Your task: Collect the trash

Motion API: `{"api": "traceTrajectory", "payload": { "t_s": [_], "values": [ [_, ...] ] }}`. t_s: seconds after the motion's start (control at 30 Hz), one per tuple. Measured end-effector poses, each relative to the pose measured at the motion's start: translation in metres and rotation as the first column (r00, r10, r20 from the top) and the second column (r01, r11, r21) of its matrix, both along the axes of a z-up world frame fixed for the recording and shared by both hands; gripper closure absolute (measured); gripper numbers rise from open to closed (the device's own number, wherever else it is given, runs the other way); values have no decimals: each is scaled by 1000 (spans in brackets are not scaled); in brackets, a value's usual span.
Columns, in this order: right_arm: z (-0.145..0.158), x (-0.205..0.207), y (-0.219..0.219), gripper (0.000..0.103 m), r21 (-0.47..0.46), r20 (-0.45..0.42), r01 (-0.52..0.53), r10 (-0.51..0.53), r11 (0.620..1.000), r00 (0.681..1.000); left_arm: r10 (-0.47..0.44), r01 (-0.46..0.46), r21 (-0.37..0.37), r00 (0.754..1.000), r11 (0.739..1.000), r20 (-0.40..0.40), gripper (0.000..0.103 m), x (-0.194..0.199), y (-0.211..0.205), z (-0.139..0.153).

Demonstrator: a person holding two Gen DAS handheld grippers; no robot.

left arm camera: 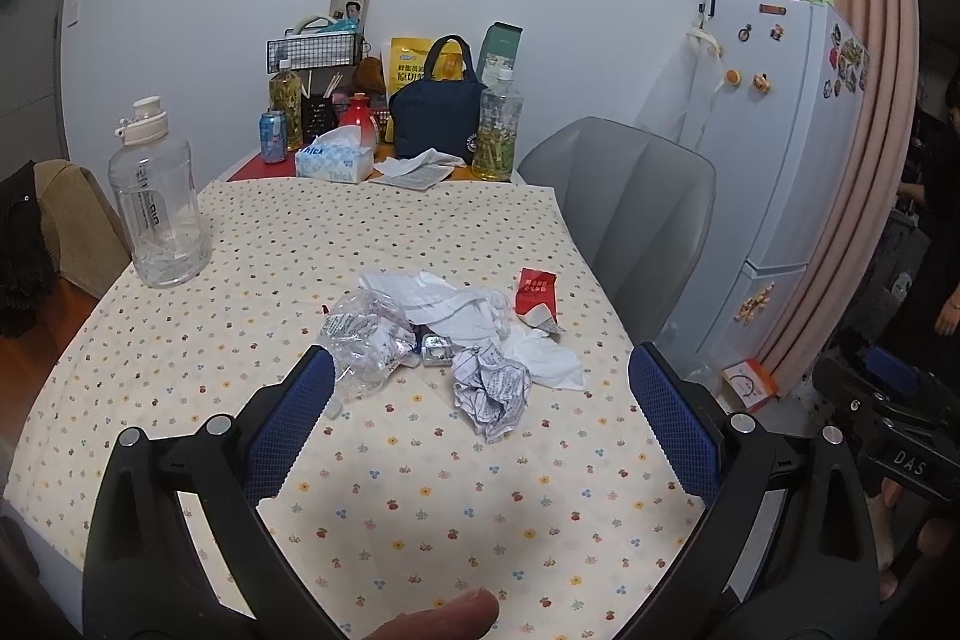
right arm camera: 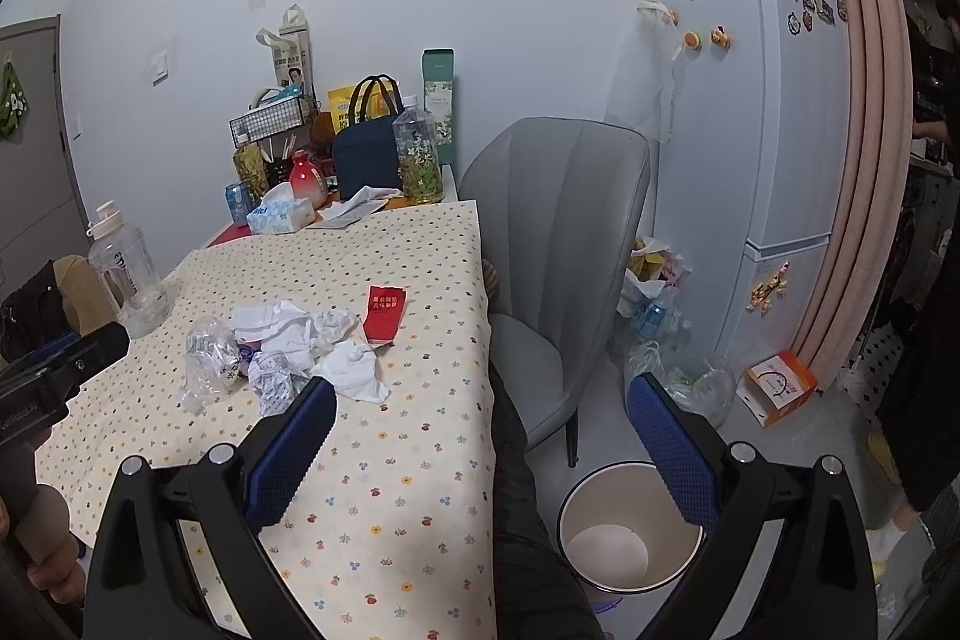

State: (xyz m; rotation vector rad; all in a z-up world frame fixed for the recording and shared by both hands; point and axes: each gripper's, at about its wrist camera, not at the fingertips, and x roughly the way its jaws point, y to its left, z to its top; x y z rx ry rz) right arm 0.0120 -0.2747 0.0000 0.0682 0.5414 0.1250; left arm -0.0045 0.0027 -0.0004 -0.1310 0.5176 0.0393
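Observation:
A heap of trash lies mid-table on the flowered cloth: a crushed clear plastic bottle (left arm camera: 360, 340) (right arm camera: 210, 358), white tissues (left arm camera: 456, 304) (right arm camera: 354, 370), a crumpled printed paper (left arm camera: 492, 391) (right arm camera: 273, 379) and a red packet (left arm camera: 536, 295) (right arm camera: 385, 311). My left gripper (left arm camera: 480, 400) hovers open just short of the heap, the printed paper between its fingers' line. My right gripper (right arm camera: 480, 424) is open too, held over the table's right edge. A white waste bin (right arm camera: 630, 526) stands on the floor below it, nothing visible inside.
A big clear water jug (left arm camera: 159, 202) stands at the table's left. Tissue box (left arm camera: 333, 160), bottles, a can and a navy bag (left arm camera: 435, 112) crowd the far end. A grey chair (right arm camera: 558, 244) sits right of the table, with a fridge (right arm camera: 768, 148), floor bags and an orange box (right arm camera: 777, 385) beyond.

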Motion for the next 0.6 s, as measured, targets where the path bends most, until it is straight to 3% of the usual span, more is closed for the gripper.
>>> {"api": "traceTrajectory", "payload": {
  "t_s": [0.6],
  "values": [
    [-4, 5, 11, 8, 4, -18, -47, 47, 999, 999, 25, -25, 6, 1000, 1000, -3, 6, 0, 7, -2]
  ]
}}
